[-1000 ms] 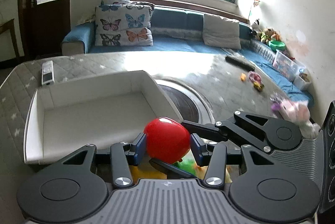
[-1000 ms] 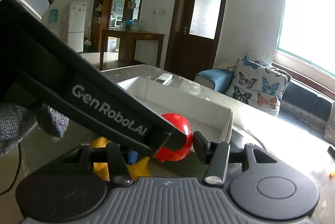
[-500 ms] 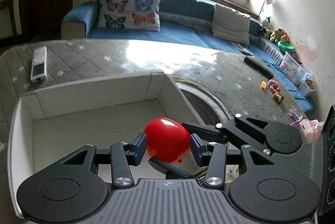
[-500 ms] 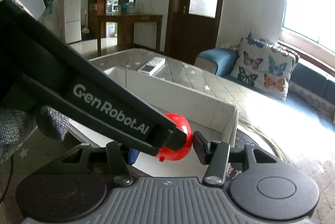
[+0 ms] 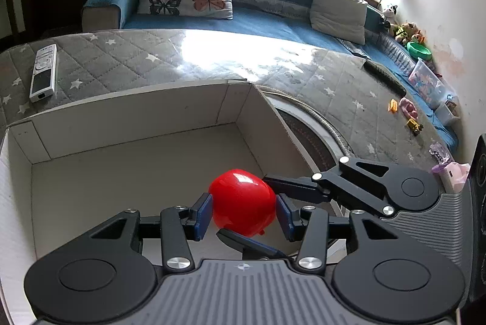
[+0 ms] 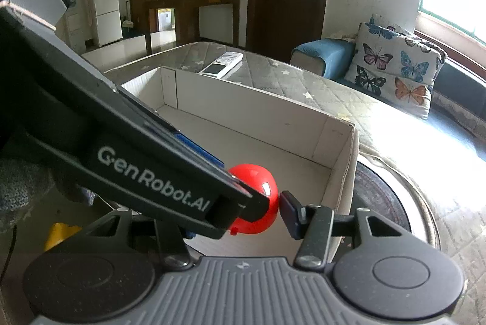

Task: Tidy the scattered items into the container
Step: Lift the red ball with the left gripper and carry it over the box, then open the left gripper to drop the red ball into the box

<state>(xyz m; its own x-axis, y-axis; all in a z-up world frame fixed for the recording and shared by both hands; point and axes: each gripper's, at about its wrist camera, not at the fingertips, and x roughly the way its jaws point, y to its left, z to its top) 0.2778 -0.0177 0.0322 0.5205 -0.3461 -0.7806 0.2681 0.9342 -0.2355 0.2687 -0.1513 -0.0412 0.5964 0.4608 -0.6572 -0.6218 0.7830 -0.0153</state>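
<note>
Two grippers meet on one red toy above the container.

1. Table (image 5: 127, 61): a grey quilted cover with star print bears everything.
2. Container (image 5: 136, 100): a white cardboard box, open at the top. Its floor shows bare in both views.
3. Left gripper (image 5: 243, 211): its blue pads sit against both sides of the red ball (image 5: 242, 206), so the jaws are clamped on it. The ball hangs over the box interior, near the right-hand wall.
4. Right gripper (image 6: 261, 208): it reaches in crosswise. One finger lies at the ball's upper right and another beneath it. In the right wrist view one pad stands just beside the ball; the left gripper's body hides the other. Whether these jaws grip or only bracket the ball cannot be told.

Step in hand: judged to be the drop of the ball into the box. The next move calls for lowering toward the floor, parting the left jaws, and clearing the right fingers so they do not trap the ball.

Surroundings: a remote control (image 5: 43, 71) lies beyond the box's far wall. Small toys (image 5: 408, 112) lie scattered at the table's far right, well apart from the box. A yellow item (image 6: 59, 234) shows low at the left in the right wrist view. Obstruction: the near right box wall stands close to the right gripper's withdrawal path.
</note>
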